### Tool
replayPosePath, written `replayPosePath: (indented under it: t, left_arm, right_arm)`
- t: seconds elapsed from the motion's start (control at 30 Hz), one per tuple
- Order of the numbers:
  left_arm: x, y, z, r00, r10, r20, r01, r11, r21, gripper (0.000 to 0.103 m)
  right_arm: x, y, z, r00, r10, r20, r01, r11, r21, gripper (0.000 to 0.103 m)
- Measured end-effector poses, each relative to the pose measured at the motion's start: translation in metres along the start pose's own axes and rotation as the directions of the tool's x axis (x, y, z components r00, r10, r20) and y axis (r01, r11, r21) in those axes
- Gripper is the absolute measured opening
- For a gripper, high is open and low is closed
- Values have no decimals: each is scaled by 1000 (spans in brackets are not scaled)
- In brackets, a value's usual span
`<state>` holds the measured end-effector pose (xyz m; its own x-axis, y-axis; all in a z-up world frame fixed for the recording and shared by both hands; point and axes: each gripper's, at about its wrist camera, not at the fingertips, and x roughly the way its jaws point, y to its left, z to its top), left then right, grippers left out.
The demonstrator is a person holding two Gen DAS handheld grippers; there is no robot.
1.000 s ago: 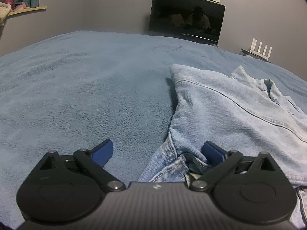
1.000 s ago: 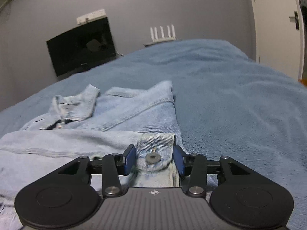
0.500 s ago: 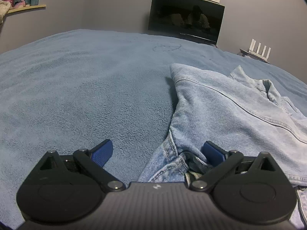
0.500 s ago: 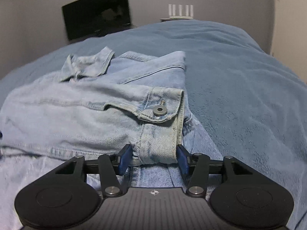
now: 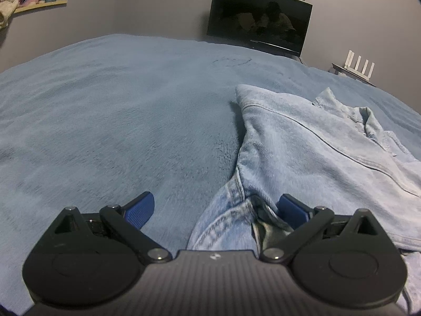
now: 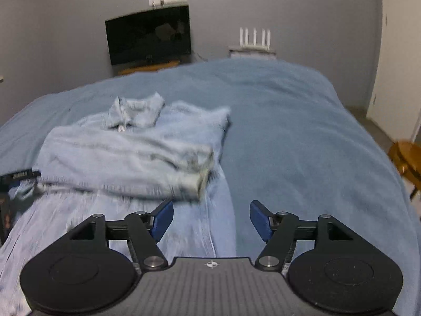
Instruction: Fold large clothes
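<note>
Denim jacket (image 6: 126, 155) spread on the blue bed (image 6: 289, 121), sleeve folded across its front. Right gripper (image 6: 211, 220) just opened wide, empty, above the jacket's near hem. Left gripper (image 5: 217, 209) wide too, crumpled jacket edge between its pads, ungripped.

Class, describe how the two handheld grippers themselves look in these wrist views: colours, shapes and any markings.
Both look alike. The left gripper and right gripper have a grey ribbed body with a small round emblem, two black rounded housings, black linkage arms with silver pivot screws, and blue ridged pads on the fingers. No cables or sleeves show.
</note>
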<state>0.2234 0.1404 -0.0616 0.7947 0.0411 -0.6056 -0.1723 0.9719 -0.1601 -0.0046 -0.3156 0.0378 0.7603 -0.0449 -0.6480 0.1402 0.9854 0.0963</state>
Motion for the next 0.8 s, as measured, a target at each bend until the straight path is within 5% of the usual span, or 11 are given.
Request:
replayPosePath:
  t: [0.1, 0.37, 0.6, 0.8]
  left_arm:
    - [-18, 4, -3, 999, -11, -47, 10, 1000, -20, 102]
    - [-88, 13, -25, 985, -83, -150, 79, 996, -27, 102]
    - [-135, 40, -45, 952, -171, -255, 134, 978, -157, 102]
    - [-158, 41, -56, 908, -197, -371, 149, 977, -153, 102]
  right_arm:
    - [12, -7, -9, 997, 10, -74, -4, 997, 76, 68]
    - [39, 6, -23, 981, -8, -194, 16, 999, 42, 68]
    - [43, -12, -31, 958, 52, -284, -11, 990, 144, 68]
    - [41, -21, -45, 917, 165, -362, -80, 968, 239, 77]
